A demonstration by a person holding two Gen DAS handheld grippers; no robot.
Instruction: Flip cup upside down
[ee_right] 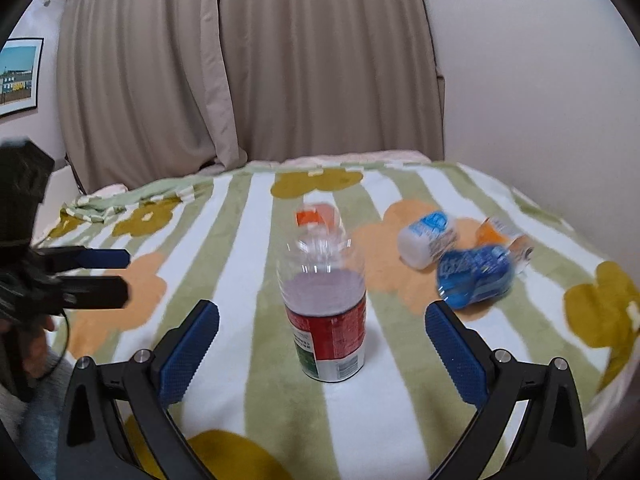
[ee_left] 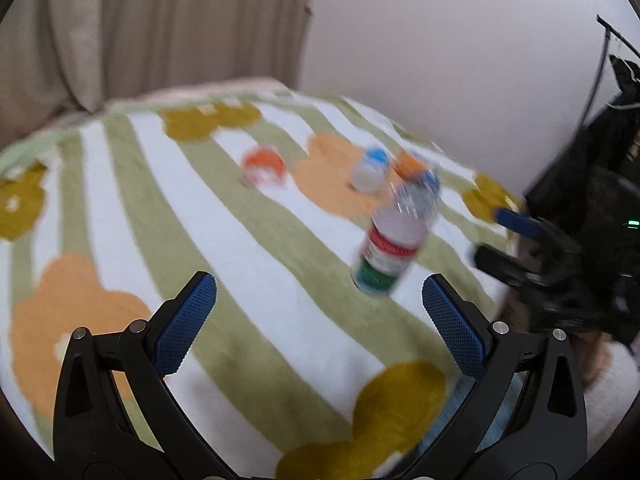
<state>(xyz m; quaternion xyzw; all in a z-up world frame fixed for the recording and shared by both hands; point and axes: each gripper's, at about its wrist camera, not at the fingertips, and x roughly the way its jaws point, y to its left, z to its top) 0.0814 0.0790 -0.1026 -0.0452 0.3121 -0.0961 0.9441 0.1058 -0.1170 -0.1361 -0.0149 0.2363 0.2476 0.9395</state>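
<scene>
Right gripper (ee_right: 322, 322): I see its blue-padded jaws spread wide, grasping nothing; the cup stands between and just beyond the tips
Left gripper (ee_left: 320, 300): jaws likewise released, empty; in the right wrist view it juts in from the left edge, well apart from the cup
Blanket (ee_right: 248, 392): green and white stripes with orange and mustard flowers; everything rests on it
Curtain (ee_right: 240, 60): beige, hanging behind the far edge
Cup (ee_right: 326, 312): clear plastic with a red, white and green label; upright, open mouth on top; blurred in both views
Blue cup (ee_right: 474, 276): lying on its side to the right, touching a white-and-blue cup (ee_right: 428, 240)
Orange-labelled cups: one behind the cup (ee_right: 318, 214); another (ee_right: 502, 234) far right; too blurred to detail
</scene>
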